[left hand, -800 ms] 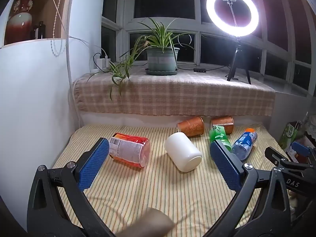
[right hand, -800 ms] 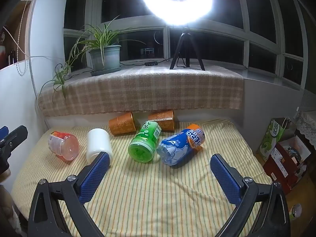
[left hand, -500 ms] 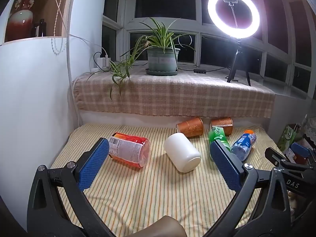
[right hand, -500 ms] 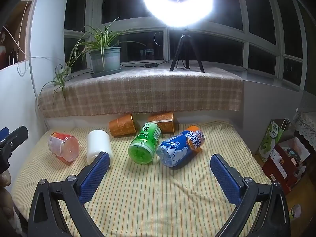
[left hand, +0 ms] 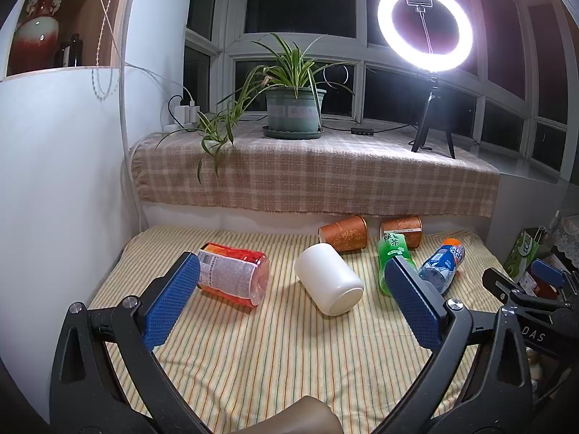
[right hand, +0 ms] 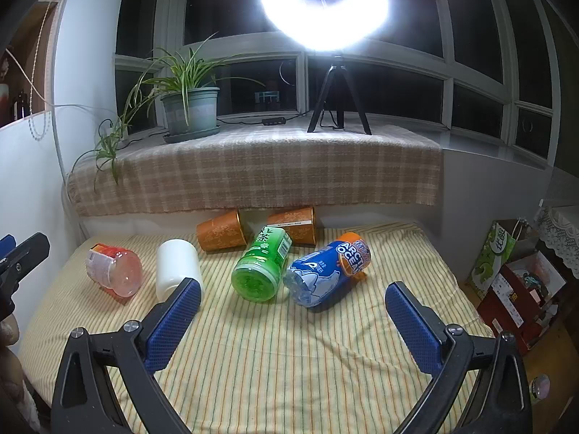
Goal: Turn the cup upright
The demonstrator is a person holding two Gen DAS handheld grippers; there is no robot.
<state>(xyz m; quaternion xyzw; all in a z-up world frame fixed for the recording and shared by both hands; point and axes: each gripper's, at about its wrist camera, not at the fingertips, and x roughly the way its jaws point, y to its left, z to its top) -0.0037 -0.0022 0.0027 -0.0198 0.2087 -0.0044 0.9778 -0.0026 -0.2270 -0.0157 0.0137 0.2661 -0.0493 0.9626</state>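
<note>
Left wrist view: left gripper [left hand: 289, 289] held above the yellow striped cloth-covered surface [left hand: 253, 354], blue-padded fingers [left hand: 170, 303] spread wide, pinching nothing. Framed between them, a plain white cylindrical cup [left hand: 328, 279] lying on its side, closed end toward the camera, mouth turned away toward the back. Likely the cup to be stood up, judging by how squarely the spread fingers bracket it. Just left of it, a red-orange clear plastic bottle [left hand: 233, 276] on its side. Behind, two copper-coloured patterned paper cups [left hand: 343, 233] tipped over against the ledge, then a green tea bottle [left hand: 392, 253] and a blue soda bottle with orange cap [left hand: 443, 262], both lying down. Up on the checked-cloth ledge, a potted spider plant [left hand: 294, 108] and a glowing ring light on a tripod [left hand: 425, 29], well clear of the work.

Right wrist view: right gripper [right hand: 293, 307] also hovering with fingers wide apart and nothing held, aimed more at the green and blue bottles. White cup at left, partly behind the left pad, side wall up, apart from the red bottle beside it. Task not yet begun; cup untouched, needing a grasp across its round wall and a quarter turn.
</note>
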